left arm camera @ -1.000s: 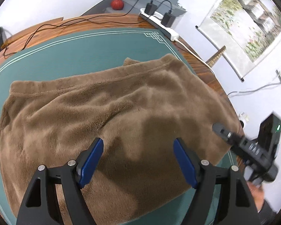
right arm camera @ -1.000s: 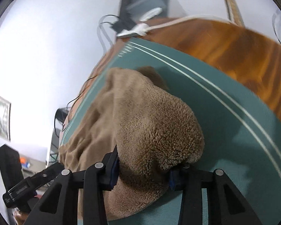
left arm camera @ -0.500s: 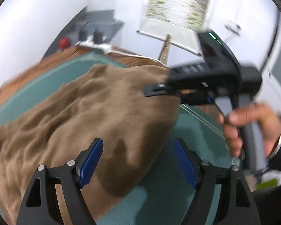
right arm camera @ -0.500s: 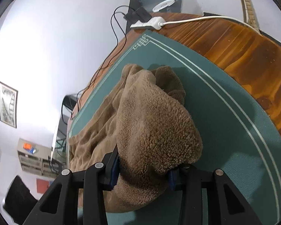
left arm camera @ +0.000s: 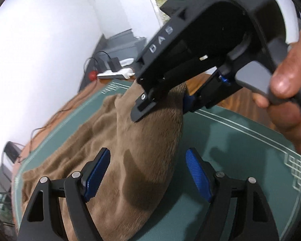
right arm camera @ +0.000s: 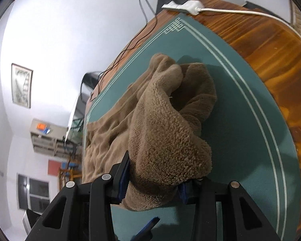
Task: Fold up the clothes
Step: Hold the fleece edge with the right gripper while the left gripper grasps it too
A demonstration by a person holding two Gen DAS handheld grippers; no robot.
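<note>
A brown fleece garment lies on the green mat; one edge is lifted into a ridge. My right gripper is shut on a thick bunch of that fleece garment, holding it above the mat. In the left wrist view the right gripper shows from the side, held by a hand, its jaws pinching the raised fleece. My left gripper is open, blue pads apart over the hanging cloth below that ridge, nothing clamped.
The wooden table extends past the mat. A white power strip with black cables sits at the far corner, and a small red ball lies near it. White walls surround the table.
The right gripper has lifted the fleece edge higher and toward the left gripper. The left wrist view has swung round, so the right gripper now fills its upper half.
</note>
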